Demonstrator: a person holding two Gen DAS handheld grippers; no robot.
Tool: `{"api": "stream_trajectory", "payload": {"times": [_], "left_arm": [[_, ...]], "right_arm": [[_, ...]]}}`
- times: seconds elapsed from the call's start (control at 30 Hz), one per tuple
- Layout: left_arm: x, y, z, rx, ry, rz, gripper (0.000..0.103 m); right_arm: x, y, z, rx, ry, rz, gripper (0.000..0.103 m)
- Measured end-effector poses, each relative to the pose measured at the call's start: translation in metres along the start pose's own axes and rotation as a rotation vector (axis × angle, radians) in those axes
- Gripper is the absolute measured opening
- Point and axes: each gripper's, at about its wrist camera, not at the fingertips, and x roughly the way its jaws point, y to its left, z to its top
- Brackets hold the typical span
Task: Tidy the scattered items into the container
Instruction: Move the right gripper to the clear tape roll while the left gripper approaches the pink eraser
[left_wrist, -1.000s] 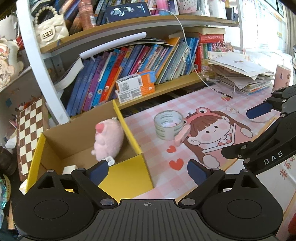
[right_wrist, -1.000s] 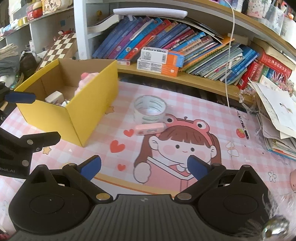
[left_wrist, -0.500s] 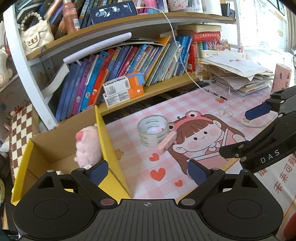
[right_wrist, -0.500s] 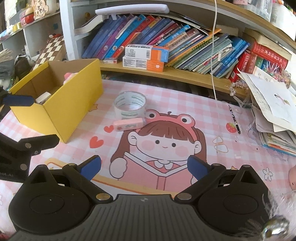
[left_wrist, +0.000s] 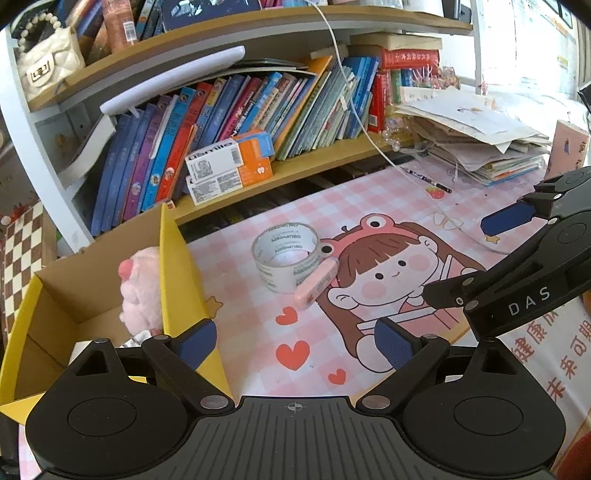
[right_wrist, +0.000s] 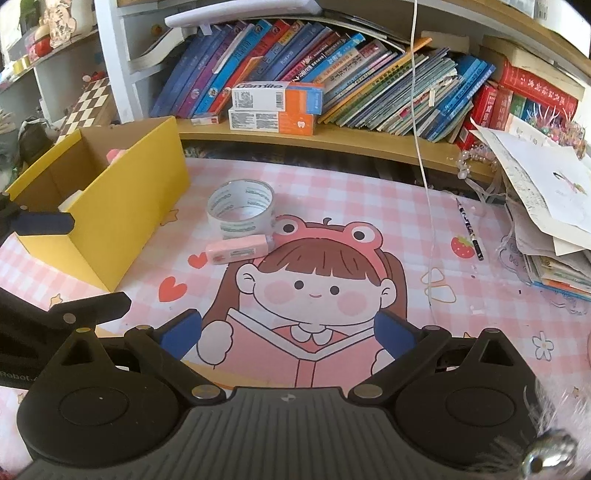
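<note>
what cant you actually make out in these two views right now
- Yellow box floor: right wrist view, its near wall hides most of it.
- Pink plush: left wrist view, lower part behind the box wall; right wrist view shows only a pink tip.
- White item in the box: mostly hidden, identity unclear.
- Tape roll and pink eraser: whether they touch cannot be told.
- Fuzzy thing: right wrist view, blurred, cut by the edge.

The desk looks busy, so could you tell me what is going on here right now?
A person is tidying loose desk items into the yellow box, holding one tool in each hand. Both the left tool and the right tool are open and empty above the pink mat. A pink plush toy already sits in the box. The roll of clear tape and the pink eraser-like case lying against it are on the mat, not yet picked up.
</note>
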Motion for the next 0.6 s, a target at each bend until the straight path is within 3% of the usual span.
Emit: {"api": "stream_trajectory", "payload": {"times": [0.6], "left_arm": [[0.042, 0.004, -0.002, -0.053, 0.050, -0.038, 0.094]], "right_arm": [[0.044, -0.012, 0.020, -0.004, 0.065, 0.016, 0.100]]}}
